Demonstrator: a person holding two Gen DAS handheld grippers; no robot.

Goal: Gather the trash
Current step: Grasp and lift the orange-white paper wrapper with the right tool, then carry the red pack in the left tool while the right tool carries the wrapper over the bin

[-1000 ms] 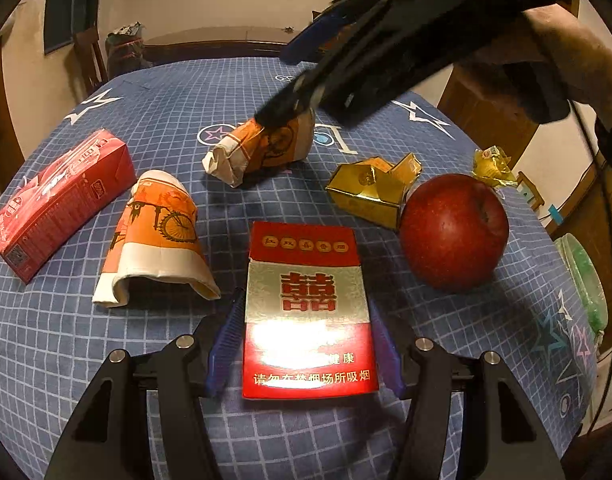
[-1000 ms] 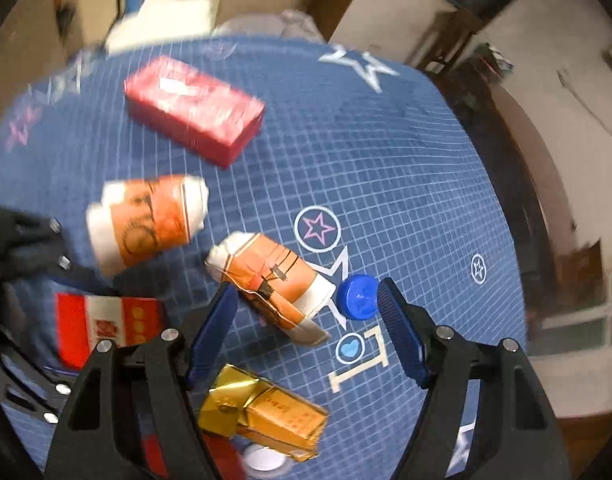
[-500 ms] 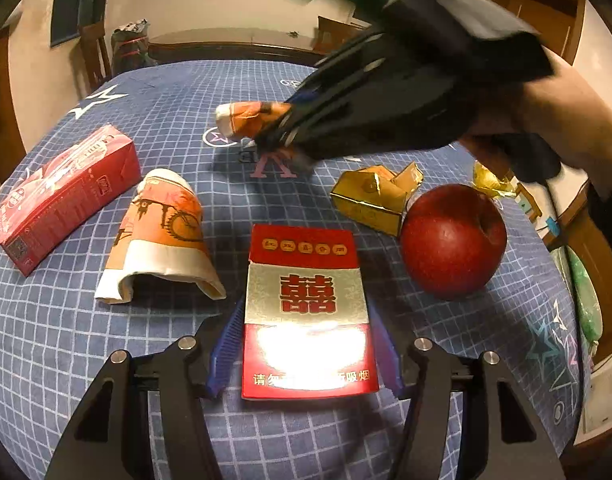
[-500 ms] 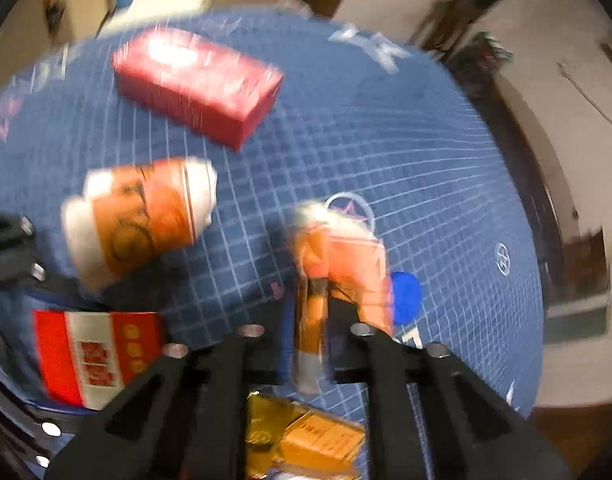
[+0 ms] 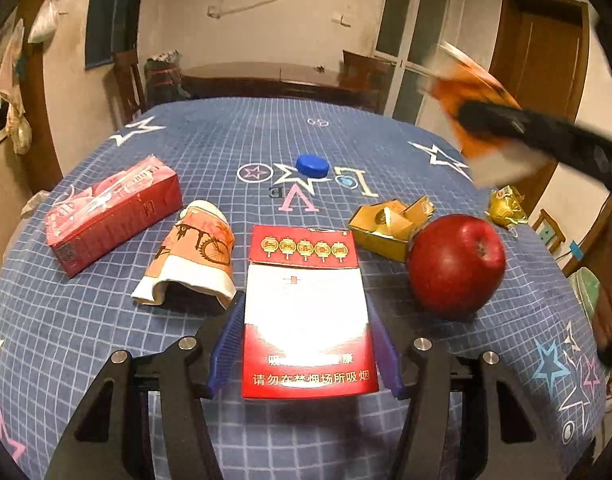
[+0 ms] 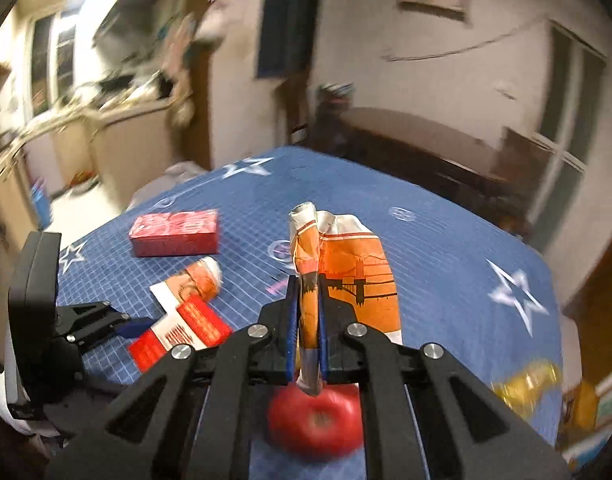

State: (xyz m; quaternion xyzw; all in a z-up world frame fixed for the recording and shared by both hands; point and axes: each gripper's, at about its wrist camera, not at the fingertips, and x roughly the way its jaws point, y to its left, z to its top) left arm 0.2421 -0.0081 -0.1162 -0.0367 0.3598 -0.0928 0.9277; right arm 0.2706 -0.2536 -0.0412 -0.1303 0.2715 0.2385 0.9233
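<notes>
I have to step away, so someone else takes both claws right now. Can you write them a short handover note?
Right claw: shut on a crushed orange paper cup, held in the air above the table.
Left claw: around the red cigarette pack; whether the pads press it I cannot tell.
On the table: second crushed cup, red carton, blue bottle cap, gold box, gold wrapper, and an apple.
Done: one cup picked up.
Left: drop it, then collect the rest. No bin is in view.
</notes>
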